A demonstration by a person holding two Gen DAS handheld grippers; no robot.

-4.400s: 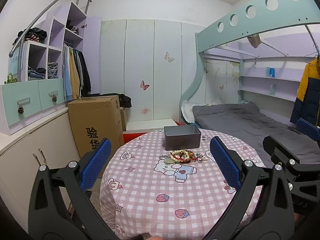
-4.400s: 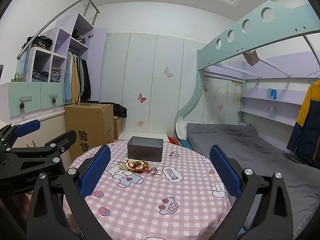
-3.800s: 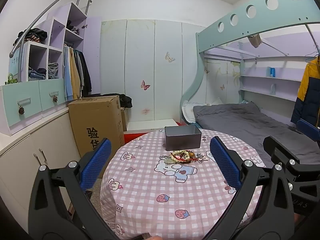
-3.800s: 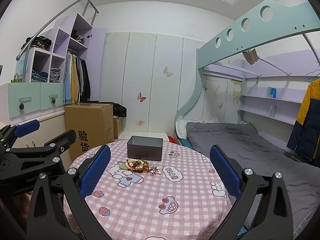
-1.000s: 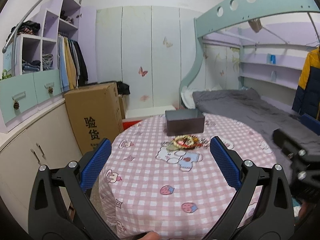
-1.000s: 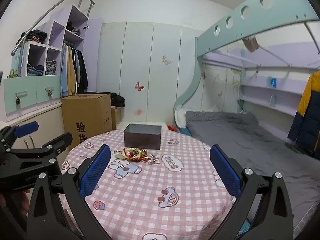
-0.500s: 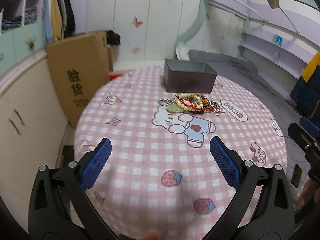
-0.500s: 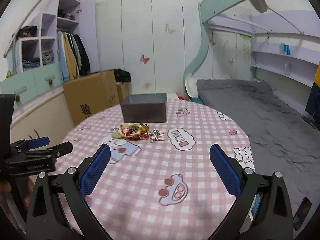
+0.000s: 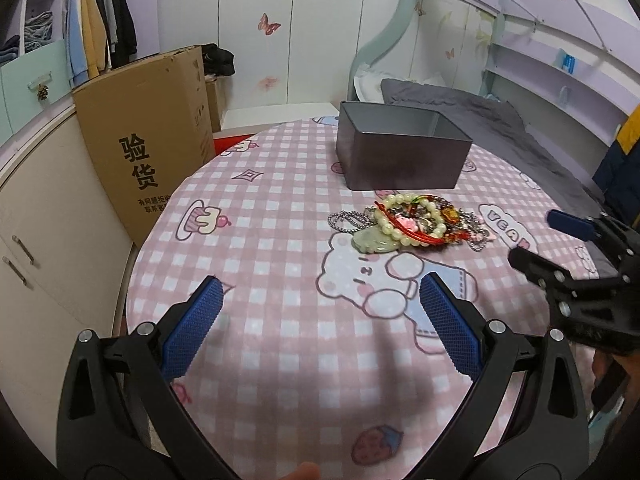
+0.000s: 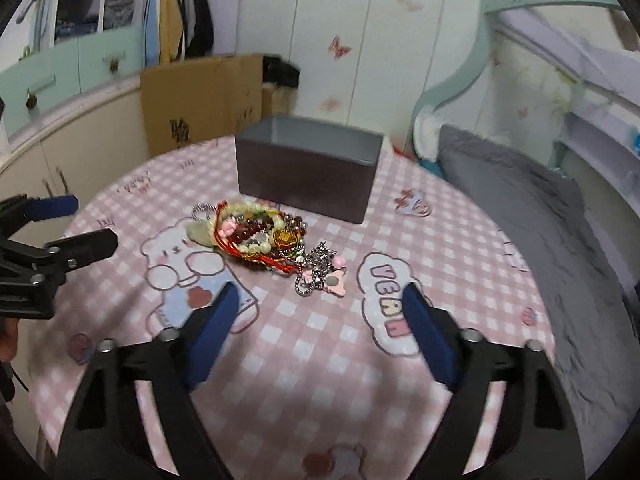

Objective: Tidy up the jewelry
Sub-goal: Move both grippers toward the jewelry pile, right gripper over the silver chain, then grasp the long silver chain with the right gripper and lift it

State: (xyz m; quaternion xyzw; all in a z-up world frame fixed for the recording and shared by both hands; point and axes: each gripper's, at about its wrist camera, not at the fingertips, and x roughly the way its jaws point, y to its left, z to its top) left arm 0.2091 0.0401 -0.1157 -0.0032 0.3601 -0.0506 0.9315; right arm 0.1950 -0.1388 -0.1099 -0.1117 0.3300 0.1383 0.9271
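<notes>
Now both grippers have dipped toward the jewelry pile at frame centre, before the tin box; left gripper spread, right gripper closing on nothing, seemingly readying a pick.

The cardboard box beside the table bears two large black Chinese characters, 验货, with a smaller line below, too small to read fully. The pink checked tablecloth carries a cloud print with letters that seem to read "YEAH".
</notes>
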